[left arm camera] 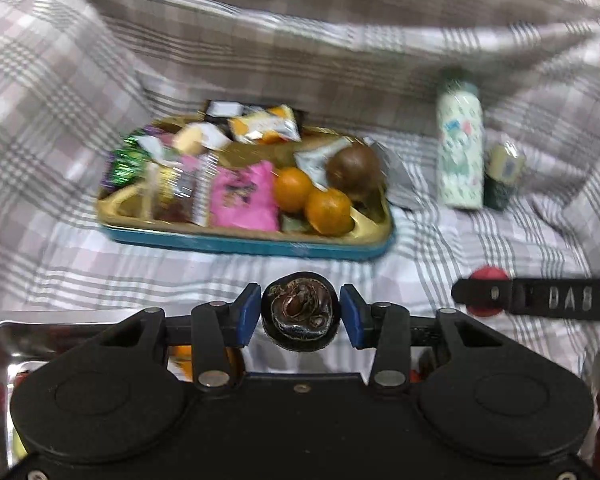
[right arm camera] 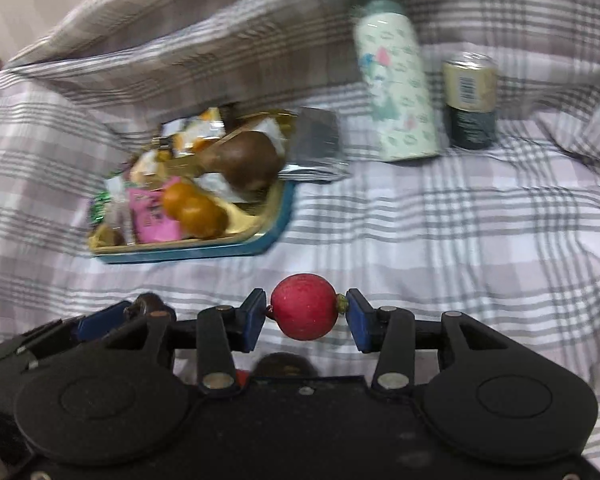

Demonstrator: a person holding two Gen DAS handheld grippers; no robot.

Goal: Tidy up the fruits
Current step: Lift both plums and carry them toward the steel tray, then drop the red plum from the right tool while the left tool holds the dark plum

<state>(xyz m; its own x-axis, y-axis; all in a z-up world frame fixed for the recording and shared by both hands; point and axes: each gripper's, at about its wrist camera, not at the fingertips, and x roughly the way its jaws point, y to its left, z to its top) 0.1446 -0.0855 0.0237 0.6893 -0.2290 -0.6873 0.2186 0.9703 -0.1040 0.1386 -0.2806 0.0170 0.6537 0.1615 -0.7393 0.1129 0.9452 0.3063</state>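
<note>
Checked grey-and-lilac cloth (right arm camera: 440,232) covered the whole surface and rose in folds behind it. Over that cloth the left hand-held gripper (left arm camera: 300,312) was closed on a dark, wrinkled round fruit (left arm camera: 300,311), its blue pads (left arm camera: 247,314) pressed against either side. Beneath its body showed the rim of a shiny metal tray (left arm camera: 0,340). The right hand-held gripper (right arm camera: 305,312) clamped a red round fruit (right arm camera: 304,306) end to end between its own pads — in the left view the same fruit peeked out behind that gripper's black finger. Farther off lay a blue-sided tin tray (left arm camera: 244,242) with a gold insert, crowded with snack packets (left arm camera: 242,196), two oranges (left arm camera: 328,211) touching each other at its right end, and a brown round fruit (left arm camera: 354,170) just behind them. Right of the tray and apart from it stood a pale patterned bottle (right arm camera: 398,88) with a small can (right arm camera: 471,100) just beside it — both upright.
</note>
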